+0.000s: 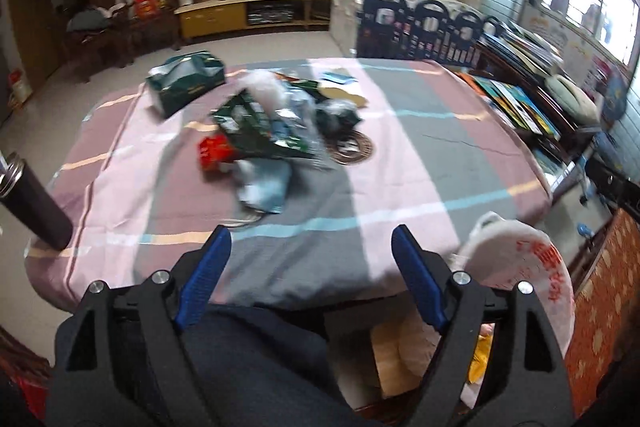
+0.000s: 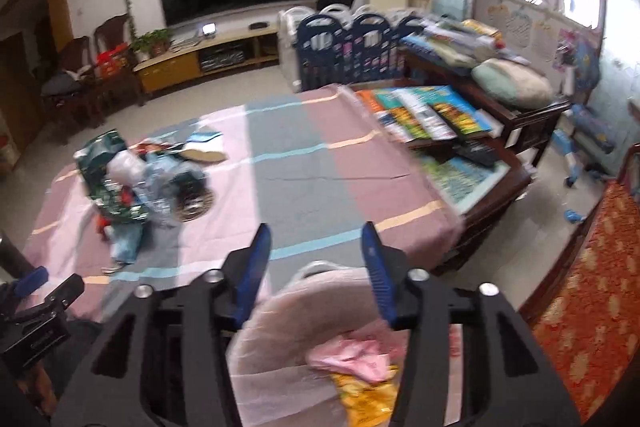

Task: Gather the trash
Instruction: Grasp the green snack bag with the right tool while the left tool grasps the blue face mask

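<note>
Most wrappers are still lying on the table as we are hovering our left gripper wide and empty, right gripper half-open over the bag.

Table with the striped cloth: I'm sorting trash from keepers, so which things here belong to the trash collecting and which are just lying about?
Belongs to the job:
- heap of crumpled green, red and clear wrappers
- white plastic bag with red print, already holding pink and yellow scraps

Just lying about:
- dark metal flask
- round woven coaster
- colourful picture books
</note>
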### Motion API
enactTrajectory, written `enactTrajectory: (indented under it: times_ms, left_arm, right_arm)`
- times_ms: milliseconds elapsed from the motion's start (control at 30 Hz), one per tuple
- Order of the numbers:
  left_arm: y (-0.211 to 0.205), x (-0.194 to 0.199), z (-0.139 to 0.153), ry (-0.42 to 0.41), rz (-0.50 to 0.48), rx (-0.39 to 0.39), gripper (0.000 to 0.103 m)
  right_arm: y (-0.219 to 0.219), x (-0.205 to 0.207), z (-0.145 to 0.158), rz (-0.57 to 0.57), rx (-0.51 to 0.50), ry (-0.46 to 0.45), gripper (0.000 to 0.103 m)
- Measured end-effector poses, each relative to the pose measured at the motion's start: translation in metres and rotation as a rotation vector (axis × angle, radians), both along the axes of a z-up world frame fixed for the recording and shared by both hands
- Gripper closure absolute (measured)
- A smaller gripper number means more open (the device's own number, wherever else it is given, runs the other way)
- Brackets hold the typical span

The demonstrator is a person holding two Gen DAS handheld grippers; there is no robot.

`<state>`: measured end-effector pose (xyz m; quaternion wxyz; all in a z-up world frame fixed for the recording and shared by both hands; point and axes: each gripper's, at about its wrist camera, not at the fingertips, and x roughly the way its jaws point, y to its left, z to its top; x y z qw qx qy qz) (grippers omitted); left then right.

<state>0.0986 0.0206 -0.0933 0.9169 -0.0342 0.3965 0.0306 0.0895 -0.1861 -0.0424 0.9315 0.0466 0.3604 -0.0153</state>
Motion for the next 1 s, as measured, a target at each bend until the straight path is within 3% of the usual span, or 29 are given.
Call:
enactTrajectory:
  times_ms: [67,167,267,367,500,633,667,700,767,867,1000]
  left_arm:
    - [0.032,-0.001,0.001,-0.012,0.081,0.002,0.021]
    - [0.084,-0.005,0.001,-0.019,0.225,-0.017,0.021]
    - [0.135,-0.011,-0.006,-0.01,0.355,-0.06,0.021]
    - [0.167,-0.015,-0.015,0.006,0.438,-0.089,0.021]
    - [0.184,-0.017,-0.028,0.027,0.478,-0.119,0.021]
    - [0.184,-0.014,-0.035,0.041,0.459,-0.139,0.02]
    - [0.184,-0.015,-0.036,0.042,0.456,-0.14,0.02]
    - [0.183,-0.015,-0.037,0.042,0.455,-0.141,0.02]
    - [0.182,-0.015,-0.037,0.042,0.457,-0.145,0.02]
    - [0.183,-0.015,-0.042,0.052,0.461,-0.166,0.02]
    - [0.181,-0.012,-0.047,0.067,0.454,-0.175,0.02]
  right_arm:
    - [0.02,0.015,-0.006,0.042,0.042,0.024,0.061]
    - [0.066,0.043,-0.016,0.103,0.024,0.052,0.059]
    - [0.125,0.076,-0.032,0.201,0.014,0.097,0.042]
    - [0.187,0.108,-0.051,0.301,-0.003,0.138,0.036]
    - [0.262,0.144,-0.073,0.408,-0.092,0.161,0.025]
    - [0.307,0.16,-0.097,0.492,-0.215,0.18,0.025]
    - [0.31,0.162,-0.101,0.494,-0.236,0.177,0.043]
    - [0.313,0.163,-0.105,0.496,-0.251,0.184,0.073]
    - [0.306,0.163,-0.109,0.508,-0.215,0.233,0.094]
    - [0.286,0.152,-0.105,0.546,-0.106,0.262,0.096]
    - [0.247,0.124,-0.09,0.646,0.135,0.289,0.098]
